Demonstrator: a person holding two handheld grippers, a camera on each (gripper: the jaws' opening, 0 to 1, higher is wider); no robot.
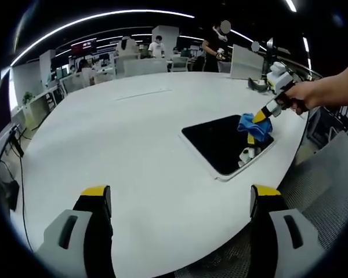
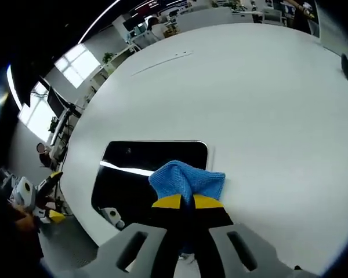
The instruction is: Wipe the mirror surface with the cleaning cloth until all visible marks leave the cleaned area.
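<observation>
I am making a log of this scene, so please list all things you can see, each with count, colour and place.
mirror: one, dark glass with pale frame, flat on the table near its edge.
cleaning cloth: one, blue, pressed on the mirror's edge, clamped in the right hand-held gripper.
table: one, white, large and rounded, carries the mirror.
desks and chairs: several, pale, in the office behind the table.
people: a few, standing far behind the table.
left hand-held gripper: one, grey with yellow tips, jaws apart over the table.
right hand-held gripper: one, grey with yellow tips, shut on the cloth.
hand: one, holding the right hand-held gripper.
</observation>
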